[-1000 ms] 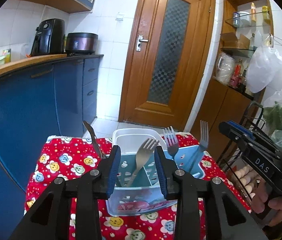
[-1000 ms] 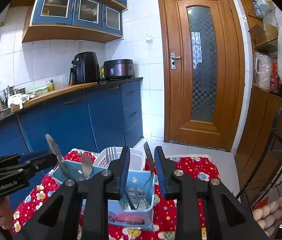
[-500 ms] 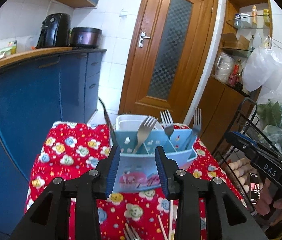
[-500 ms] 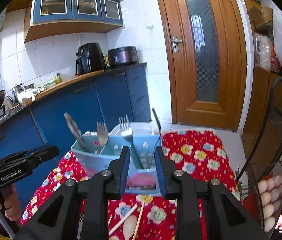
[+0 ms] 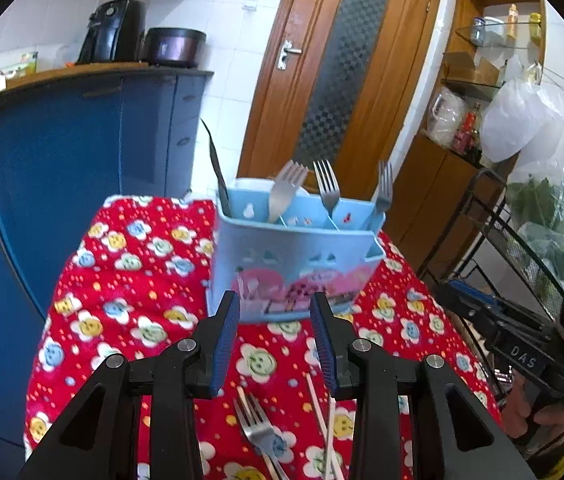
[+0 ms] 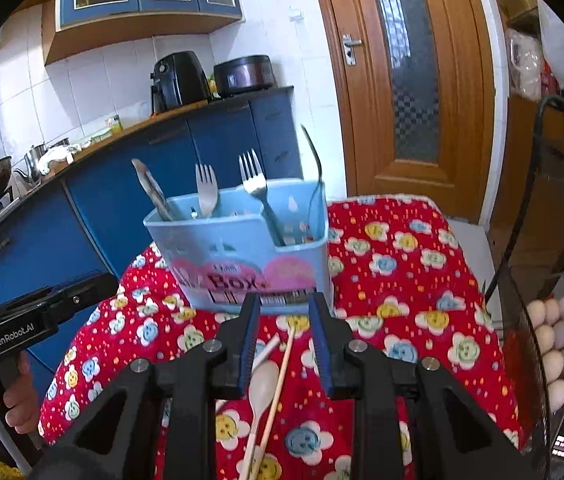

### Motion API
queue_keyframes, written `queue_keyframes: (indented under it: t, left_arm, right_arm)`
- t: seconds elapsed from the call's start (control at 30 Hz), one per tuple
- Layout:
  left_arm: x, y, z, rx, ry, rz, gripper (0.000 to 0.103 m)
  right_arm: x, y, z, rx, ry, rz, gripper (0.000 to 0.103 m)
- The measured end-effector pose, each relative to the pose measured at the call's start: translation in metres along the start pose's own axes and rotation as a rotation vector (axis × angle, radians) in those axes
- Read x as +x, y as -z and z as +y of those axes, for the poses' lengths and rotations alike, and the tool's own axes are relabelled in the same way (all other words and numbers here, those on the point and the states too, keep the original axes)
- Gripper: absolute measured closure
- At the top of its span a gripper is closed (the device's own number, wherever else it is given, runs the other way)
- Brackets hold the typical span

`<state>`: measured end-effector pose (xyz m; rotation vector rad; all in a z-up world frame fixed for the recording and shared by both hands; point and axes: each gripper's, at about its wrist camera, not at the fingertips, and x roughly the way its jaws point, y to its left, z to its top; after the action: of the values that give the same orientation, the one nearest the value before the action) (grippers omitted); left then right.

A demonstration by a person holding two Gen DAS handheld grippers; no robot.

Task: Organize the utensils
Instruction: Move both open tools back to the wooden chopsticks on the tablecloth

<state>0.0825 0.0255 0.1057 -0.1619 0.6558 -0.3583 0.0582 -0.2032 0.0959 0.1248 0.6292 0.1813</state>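
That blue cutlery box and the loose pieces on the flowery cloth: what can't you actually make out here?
- Blue box: its floor and the fork handles inside, hidden by its own walls in both views.
- Loose fork, left wrist view: handle cut off by the bottom edge.
- Wooden spoon, right wrist view: handle partly hidden behind the right claw.
- Chopsticks: lower ends run out of frame.
- Box label: blurred in the left wrist view.

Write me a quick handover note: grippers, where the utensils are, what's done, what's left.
Left gripper: open, empty, above a loose fork on the red flowered cloth.
Right gripper: open, empty, over a wooden spoon and chopsticks.
Blue cutlery caddy stands upright mid-table.
Done: three forks and two other utensils already stand in it.
Left: the fork, spoon and chopsticks on the cloth.
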Motion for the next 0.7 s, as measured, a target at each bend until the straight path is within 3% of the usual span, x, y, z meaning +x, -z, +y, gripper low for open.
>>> queue_keyframes:
  t: [0.7]
  left_arm:
    - [0.058,0.047,-0.039,0.077,0.012,0.169,0.065]
  right_arm:
    - [0.008,0.035,-0.032,0.049,0.031,0.090,0.075]
